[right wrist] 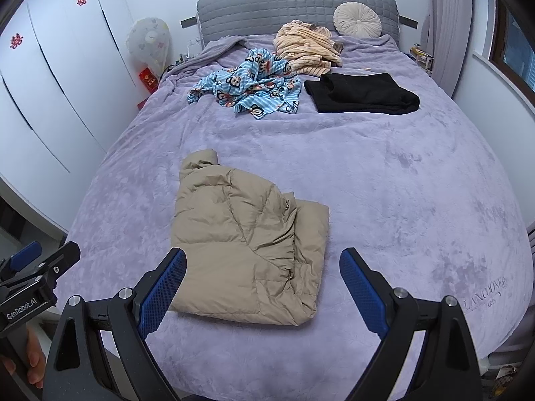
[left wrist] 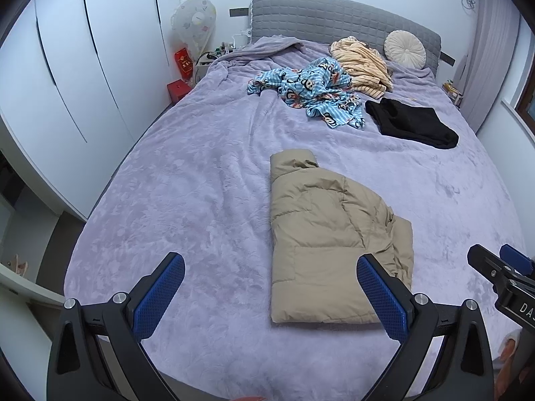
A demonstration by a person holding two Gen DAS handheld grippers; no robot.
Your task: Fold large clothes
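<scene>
A tan puffer jacket (left wrist: 331,247) (right wrist: 247,250) lies folded into a rough rectangle on the lilac bed, collar toward the headboard. My left gripper (left wrist: 271,264) hovers open above the near bed edge, its right finger over the jacket's lower right corner, nothing held. Equally open and empty, my right gripper (right wrist: 262,260) hangs over the jacket's near edge. Each gripper shows at the edge of the other's view: the right one (left wrist: 501,274), the left one (right wrist: 40,267). Further back lie a crumpled blue cartoon-print garment (left wrist: 311,90) (right wrist: 247,83), a folded black garment (left wrist: 411,120) (right wrist: 361,93) and a striped cream garment (left wrist: 361,63) (right wrist: 307,50).
The lilac blanket (left wrist: 200,183) (right wrist: 401,183) covers the whole bed, with a grey headboard (left wrist: 334,16) and a round cushion (left wrist: 404,48) at the far end. White wardrobe doors (left wrist: 83,67) stand to the left, a bedside table with clutter (left wrist: 214,53) in the corner.
</scene>
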